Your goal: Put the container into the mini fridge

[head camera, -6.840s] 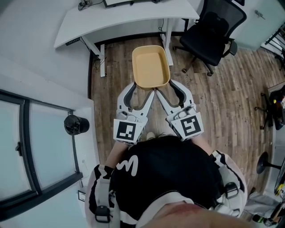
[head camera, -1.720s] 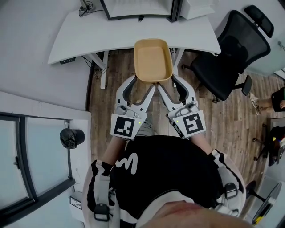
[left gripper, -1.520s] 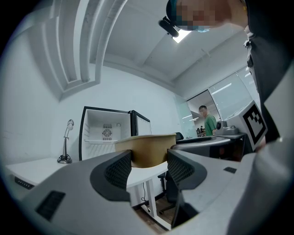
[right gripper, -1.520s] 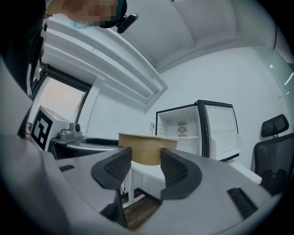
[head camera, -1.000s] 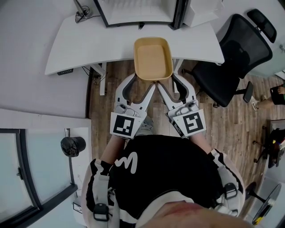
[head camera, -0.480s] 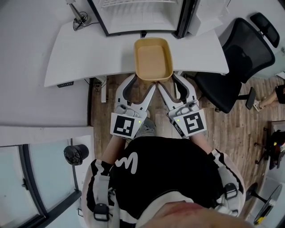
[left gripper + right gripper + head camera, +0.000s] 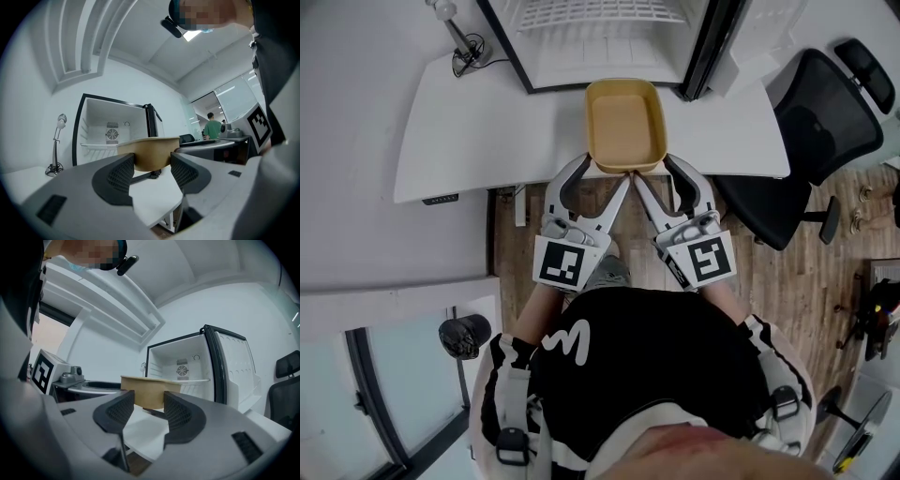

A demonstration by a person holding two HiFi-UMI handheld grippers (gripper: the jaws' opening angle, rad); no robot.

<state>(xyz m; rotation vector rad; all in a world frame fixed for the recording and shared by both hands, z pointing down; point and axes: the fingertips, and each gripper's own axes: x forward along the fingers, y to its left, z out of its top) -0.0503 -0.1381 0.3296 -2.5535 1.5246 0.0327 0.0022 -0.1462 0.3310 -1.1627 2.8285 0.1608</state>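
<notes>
Container (image 7: 624, 124) before the open mini fridge (image 7: 600, 37).
Left gripper (image 7: 607, 174) and right gripper (image 7: 649, 172) each clamped its near end over the desk (image 7: 487, 122).

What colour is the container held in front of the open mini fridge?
The container is plain tan with no pattern, and it shows best in the head view.

- Mini fridge (image 7: 600, 42): stands at the back of the desk and faces the person. Its cavity is open to the front.
- Door (image 7: 712, 52): swung wide to the right, edging that side of the approach.
- Wire shelf (image 7: 101, 145): crosses the cavity, with open room above it.
- Desk (image 7: 478, 122): its white top is bare between the near edge and the fridge, below the container (image 7: 625, 127).
- Slim stand (image 7: 455, 42): just left of the fridge, outside the opening.
- Office chair (image 7: 825, 112): right of the desk, apart from the approach.
</notes>
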